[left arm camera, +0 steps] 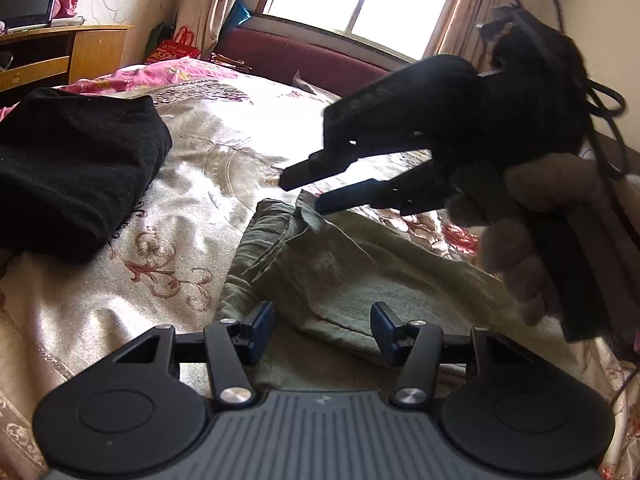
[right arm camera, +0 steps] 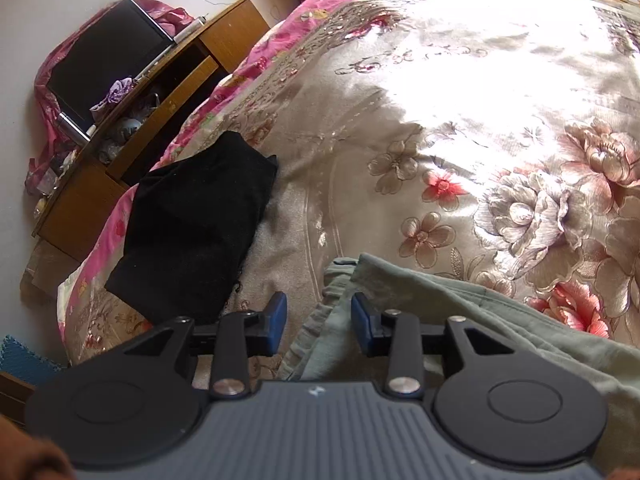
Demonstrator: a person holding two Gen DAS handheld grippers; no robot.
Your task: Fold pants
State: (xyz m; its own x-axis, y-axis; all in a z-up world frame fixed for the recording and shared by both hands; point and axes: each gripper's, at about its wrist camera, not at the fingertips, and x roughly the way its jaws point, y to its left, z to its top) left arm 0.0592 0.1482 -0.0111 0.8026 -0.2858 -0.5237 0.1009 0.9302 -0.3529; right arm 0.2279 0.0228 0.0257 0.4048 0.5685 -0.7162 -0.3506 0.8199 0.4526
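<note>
Olive-green pants (left arm camera: pixel 320 264) lie partly folded on the floral bedspread (left arm camera: pixel 192 184). My left gripper (left arm camera: pixel 322 322) is open, just above the near part of the pants, holding nothing. My right gripper (left arm camera: pixel 304 194), held in a hand, shows in the left wrist view with its jaws apart over the pants' far corner. In the right wrist view my right gripper (right arm camera: pixel 319 320) is open and empty, with the pants' bunched end (right arm camera: pixel 340 280) between and below its fingers. The pants (right arm camera: pixel 460 320) run off to the right.
A folded black garment (left arm camera: pixel 68 168) lies on the bed to the left; it also shows in the right wrist view (right arm camera: pixel 192 224). A wooden desk (right arm camera: pixel 132 128) with a screen stands by the bed. A window and dark red headboard (left arm camera: pixel 296 56) are behind.
</note>
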